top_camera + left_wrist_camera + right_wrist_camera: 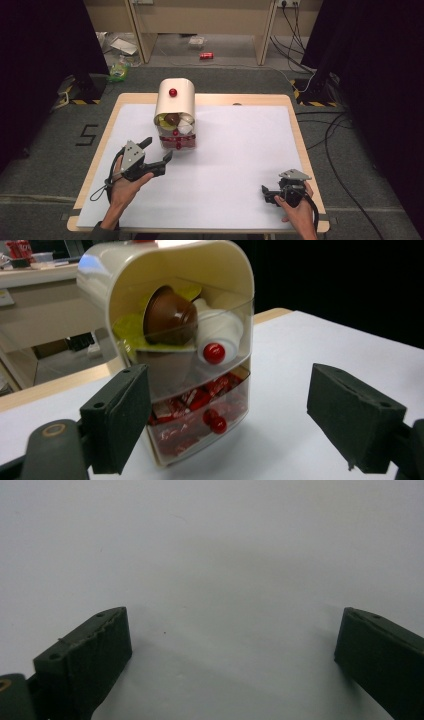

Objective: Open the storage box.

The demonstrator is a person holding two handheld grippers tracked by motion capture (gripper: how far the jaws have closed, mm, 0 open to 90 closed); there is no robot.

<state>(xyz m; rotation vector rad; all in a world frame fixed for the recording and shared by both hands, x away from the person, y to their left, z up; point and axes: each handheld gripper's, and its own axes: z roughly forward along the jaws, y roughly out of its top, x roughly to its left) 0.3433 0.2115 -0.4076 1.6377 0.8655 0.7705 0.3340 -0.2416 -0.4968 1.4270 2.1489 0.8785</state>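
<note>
Centrally, at 12 o'clock on the white table (240,165): cream two-drawer dispenser (175,100), coffee capsules above, red packets below, lettering unreadable. Left gripper (156,150), jaws apart, faces it. Right gripper (267,194), 4 o'clock, jaws apart.

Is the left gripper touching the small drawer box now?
Apart. In the high view, white table surface shows between the open left gripper and the drawer box; the left gripper view shows its jaws wide open before the box.
</note>
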